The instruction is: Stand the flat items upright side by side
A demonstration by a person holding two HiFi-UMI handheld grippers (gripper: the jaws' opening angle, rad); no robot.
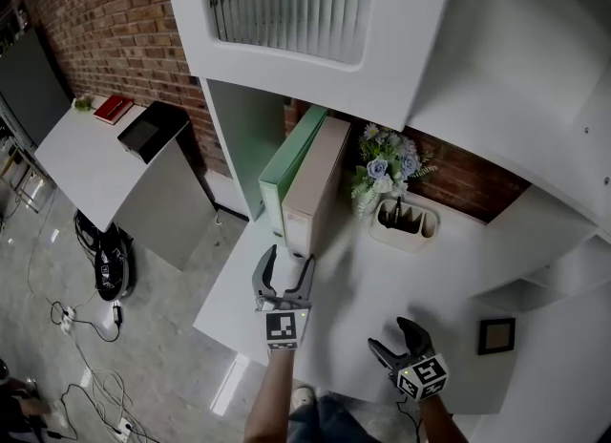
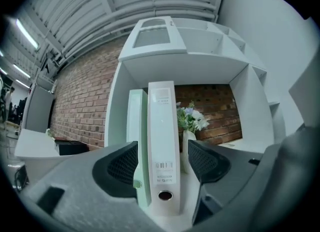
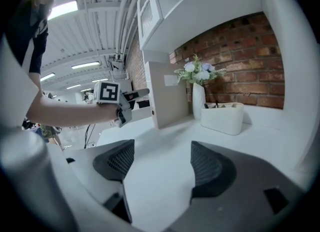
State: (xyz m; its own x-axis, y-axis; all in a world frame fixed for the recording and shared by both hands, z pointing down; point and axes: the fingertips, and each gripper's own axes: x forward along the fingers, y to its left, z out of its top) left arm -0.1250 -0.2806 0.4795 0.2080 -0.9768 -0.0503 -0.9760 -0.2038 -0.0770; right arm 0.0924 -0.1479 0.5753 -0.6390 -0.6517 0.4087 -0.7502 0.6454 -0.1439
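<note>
Two binders stand upright, side by side and touching, along the left edge of the worktop toward its back: the green binder on the outside, the white binder on its right. The left gripper hangs level just in front of their spines, its jaws spread wide and clamping nothing. The right gripper hovers near the front edge, likewise released and empty. A flower vase and a white pen tub sit toward the back edge

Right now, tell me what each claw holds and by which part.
Nothing is held. The left claw stands open at the white binder's spine without gripping it; the right claw is open over the desk.
</note>
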